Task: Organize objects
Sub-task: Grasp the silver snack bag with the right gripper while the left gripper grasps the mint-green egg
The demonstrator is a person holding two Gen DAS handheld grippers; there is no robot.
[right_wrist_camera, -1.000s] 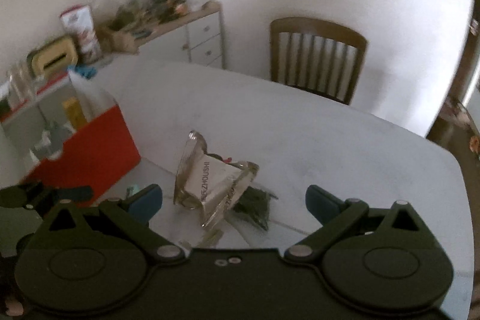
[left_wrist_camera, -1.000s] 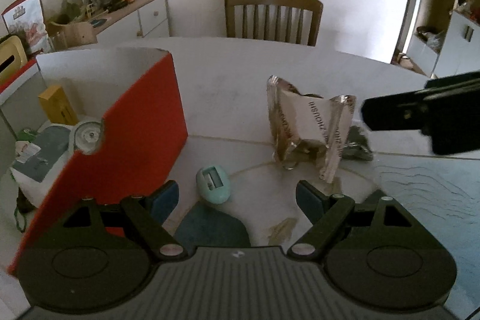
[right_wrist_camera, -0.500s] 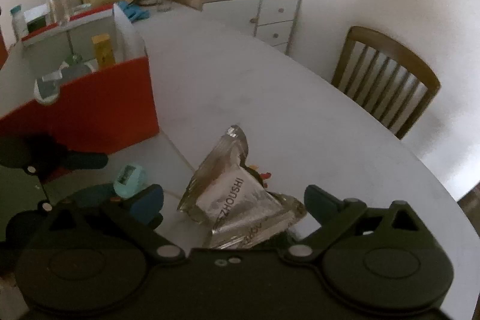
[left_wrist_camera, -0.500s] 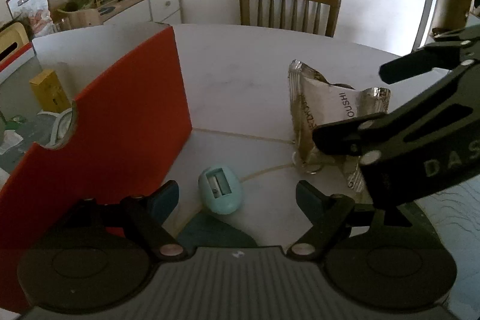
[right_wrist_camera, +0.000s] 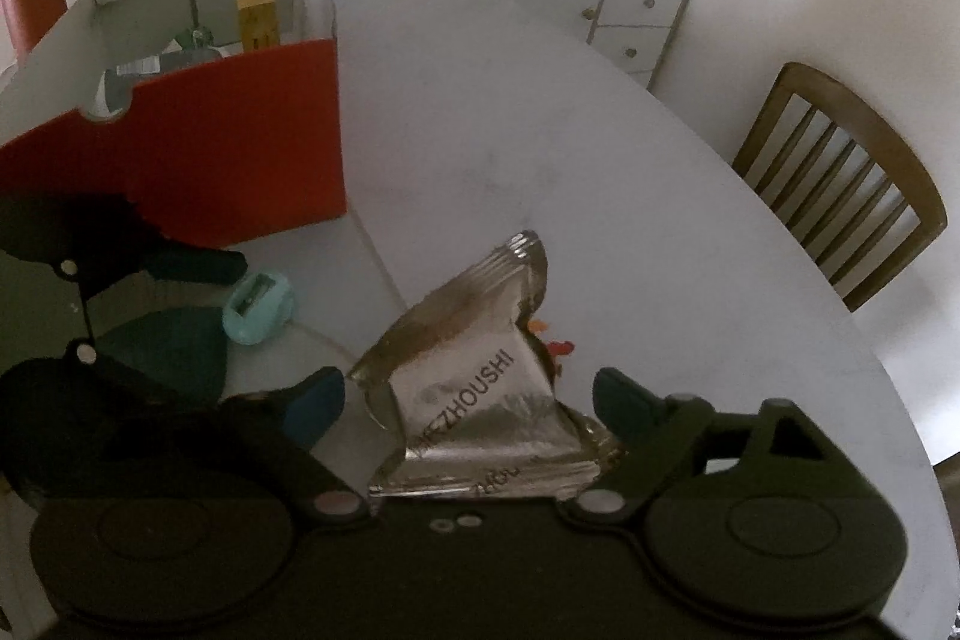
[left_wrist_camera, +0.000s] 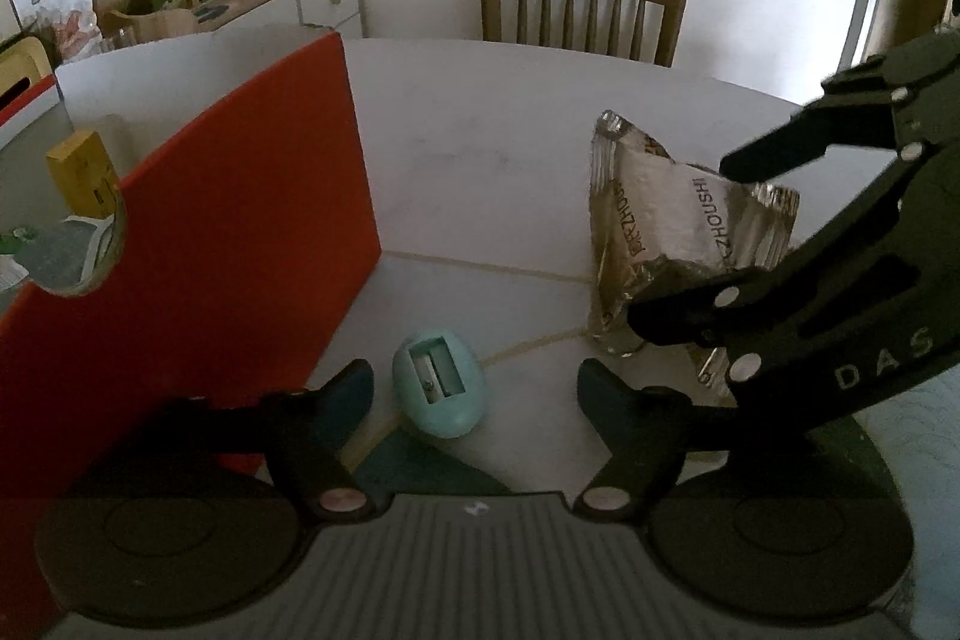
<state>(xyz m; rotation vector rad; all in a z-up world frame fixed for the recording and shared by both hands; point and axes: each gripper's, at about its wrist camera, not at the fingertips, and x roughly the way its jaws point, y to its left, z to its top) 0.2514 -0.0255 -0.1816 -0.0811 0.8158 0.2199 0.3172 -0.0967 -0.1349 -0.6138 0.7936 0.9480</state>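
The crumpled silver foil snack pouch point(right_wrist_camera: 480, 400) stands slumped on the pale round desk point(right_wrist_camera: 540, 160), to the right of the red open-topped cardboard box point(right_wrist_camera: 198, 160); it looks light, crinkly and slippery, likely to buckle, so its flat sealed top edge seems the best hold. The right tool point(right_wrist_camera: 468, 400) straddles it, spread wide, tilted down; the left tool point(left_wrist_camera: 474, 394), also wide, hangs low over the small turquoise egg-shaped pencil sharpener point(left_wrist_camera: 439, 383) just beside the box.
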